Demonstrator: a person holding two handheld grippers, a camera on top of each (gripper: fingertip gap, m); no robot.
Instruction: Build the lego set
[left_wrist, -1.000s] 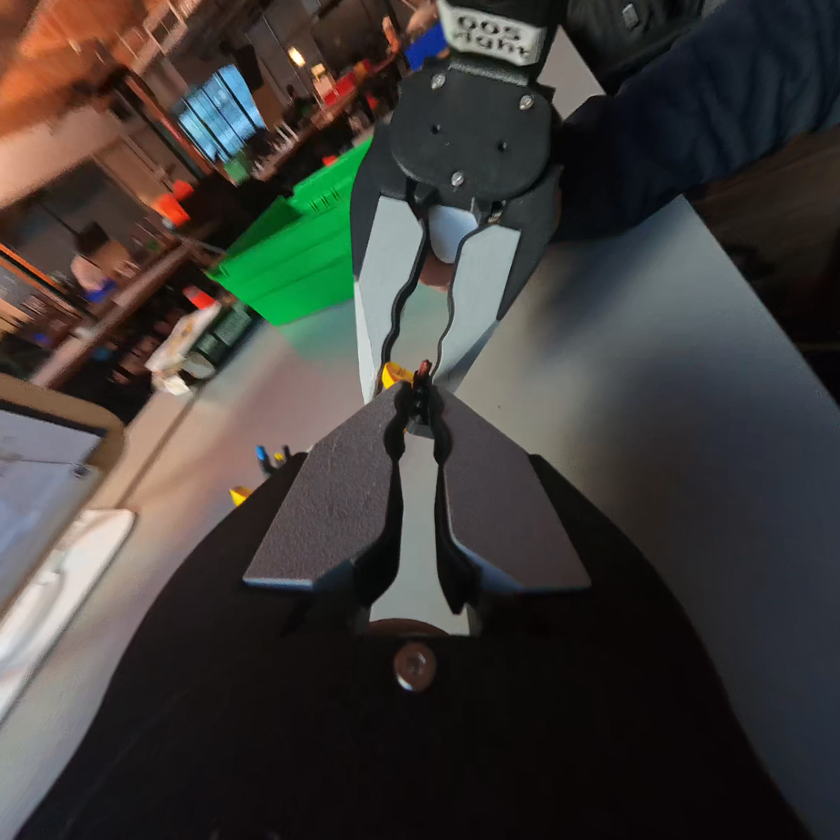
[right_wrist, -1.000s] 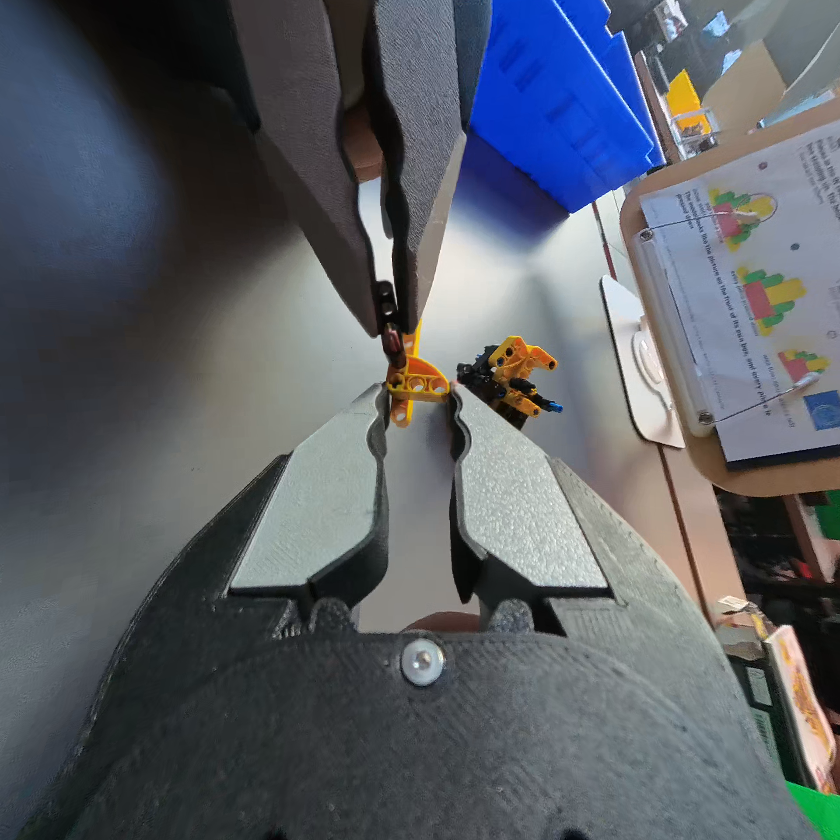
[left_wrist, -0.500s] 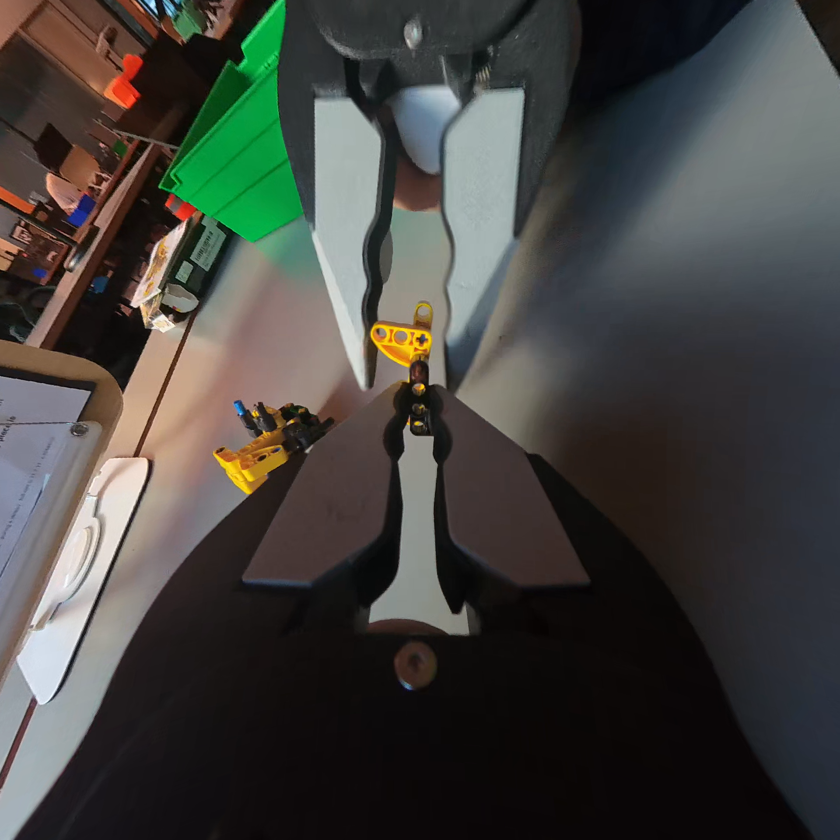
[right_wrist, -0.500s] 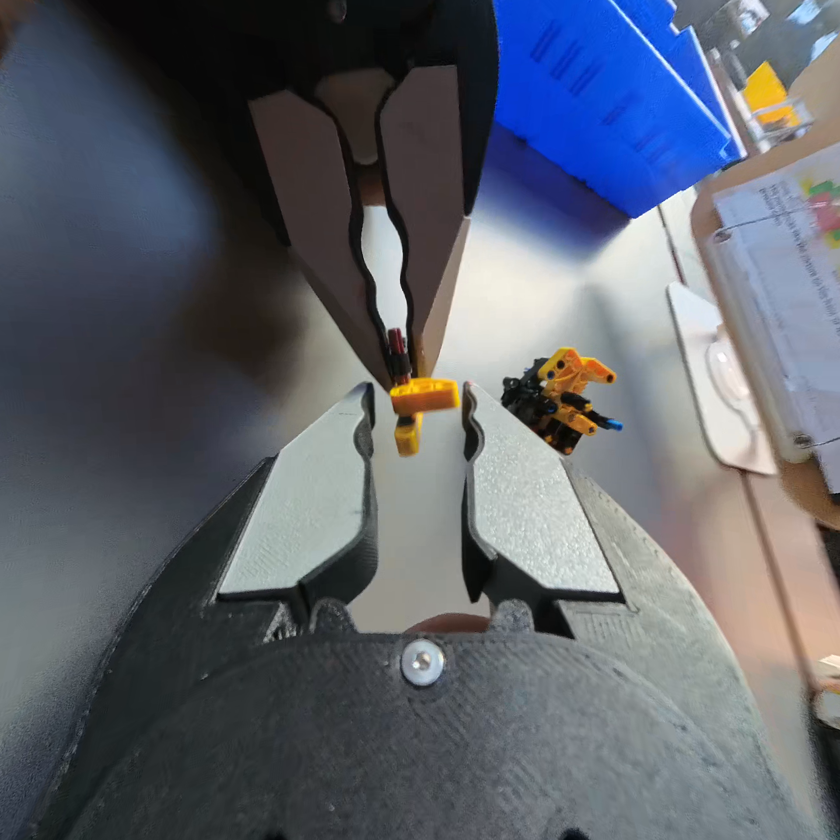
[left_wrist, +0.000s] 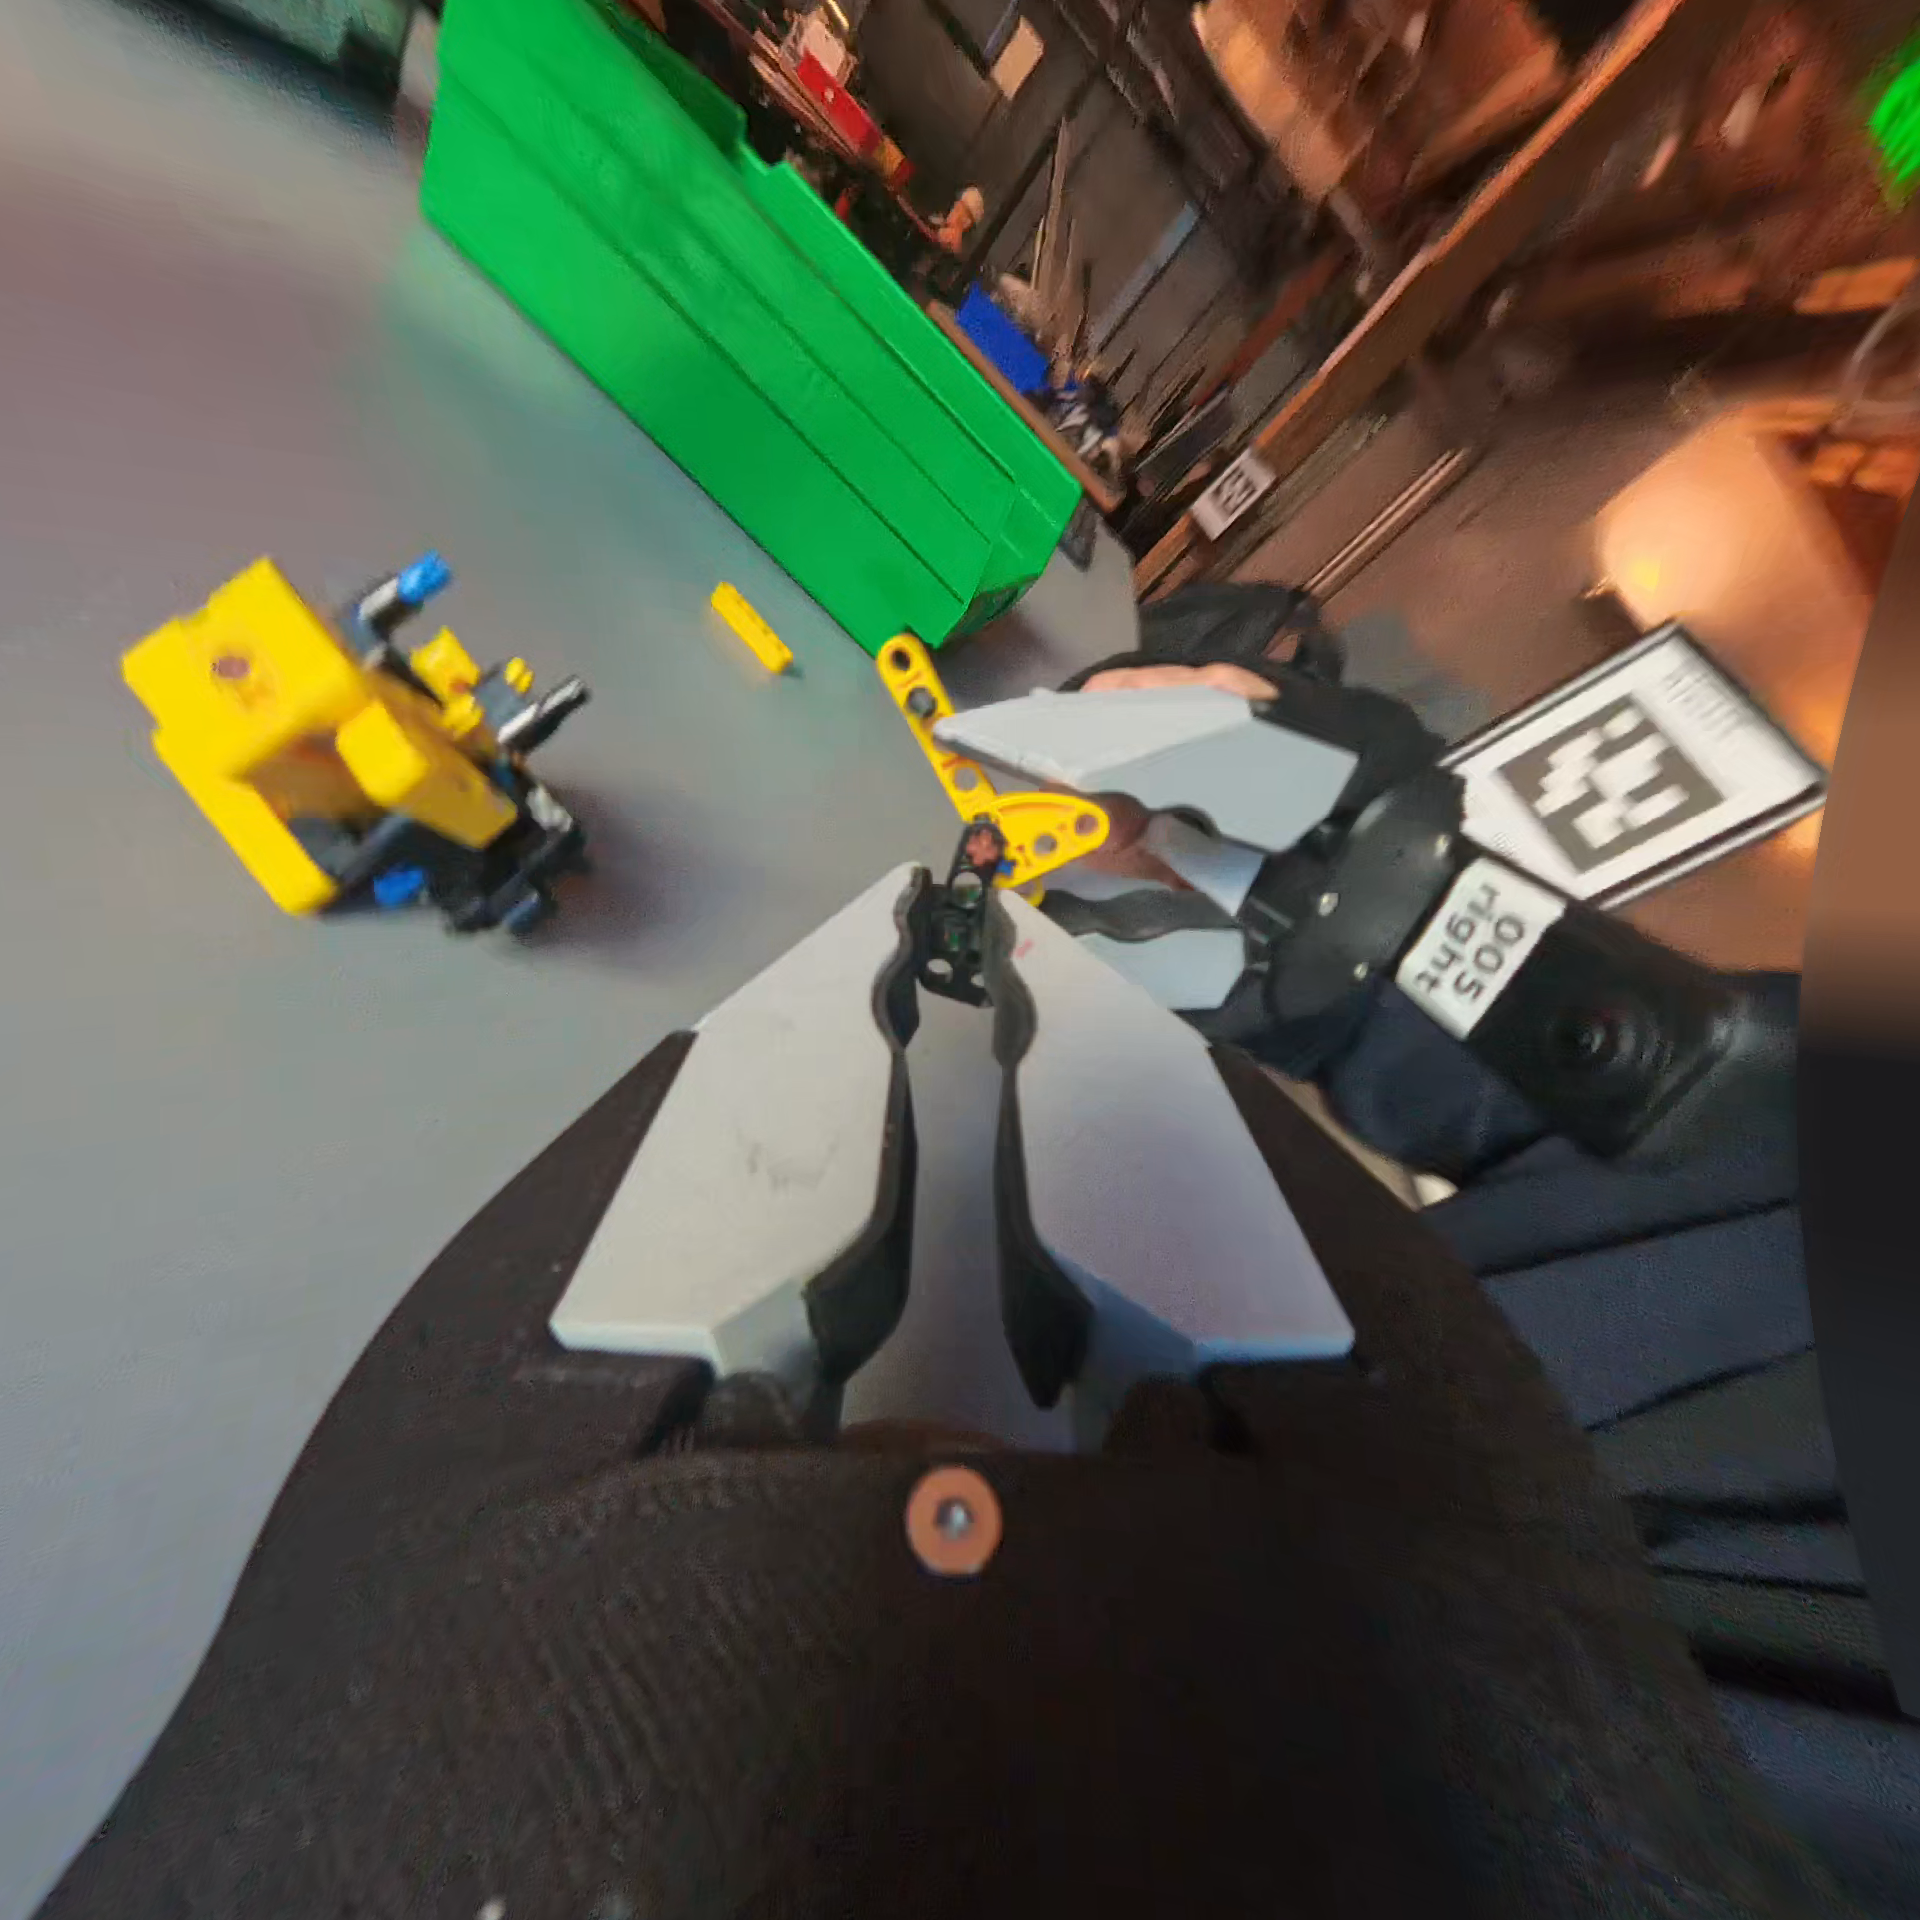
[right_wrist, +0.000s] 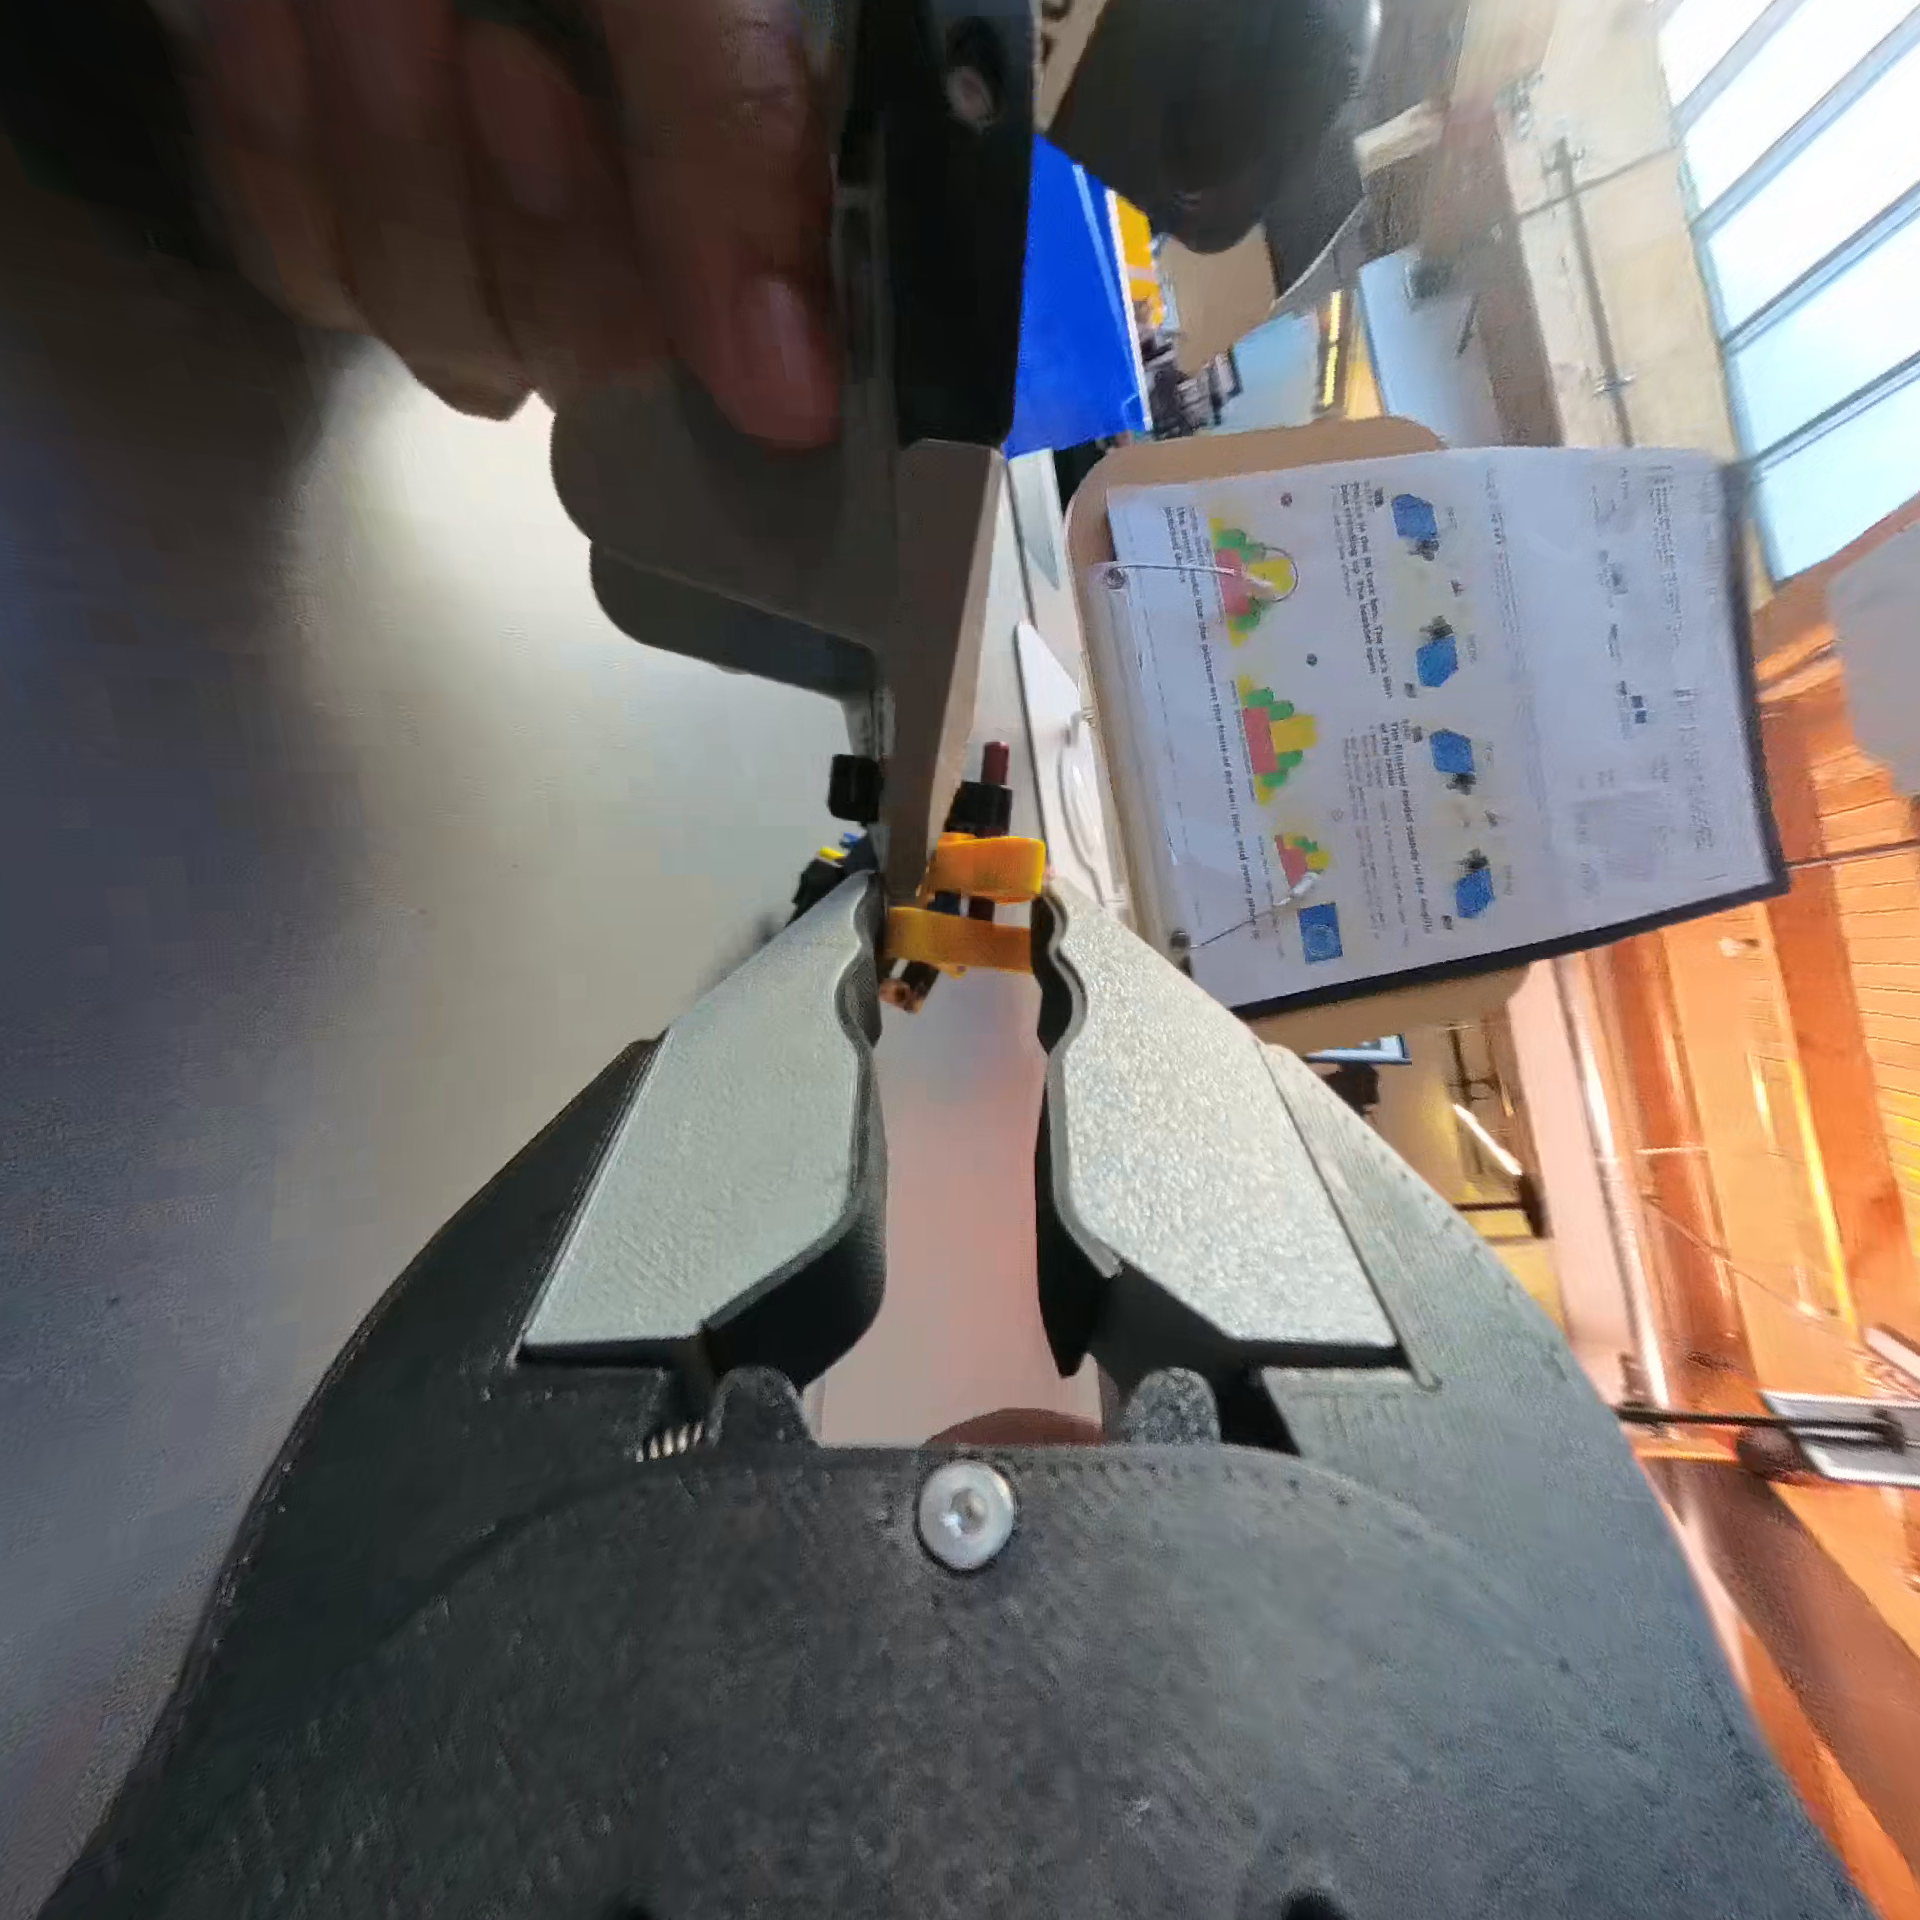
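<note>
1. Black plastic forms the body of the left gripper (left_wrist: 956, 914), which fills the lower half of the left wrist view; its grey fingers (left_wrist: 790, 1122) are nearly together, pinching a small black lego connector (left_wrist: 954, 940) at their tips.
2. A red pin end on that connector touches a yellow angled lego beam (left_wrist: 997, 800) at the centre of the frame.
3. The right gripper (right_wrist: 961, 925) holds that yellow beam across its tips; its fingers are narrowly parted, pressing the beam from both sides.
4. In the right wrist view the left gripper comes down from the top, held by a person's hand (right_wrist: 540, 208), and its finger meets the beam at centre.
5. A half-built yellow and black lego model (left_wrist: 343, 748) stands on the grey table (left_wrist: 260, 1143) at the left of the left wrist view, well apart from the grippers.
6. A loose yellow brick (left_wrist: 750, 641) lies near a green bin (left_wrist: 748, 343) in the upper middle.
7. An illustrated instruction sheet (right_wrist: 1434, 707) on a board stands at the right of the right wrist view, with a blue bin (right_wrist: 1070, 343) above it.
8. The background is a blurred workshop with shelves.
</note>
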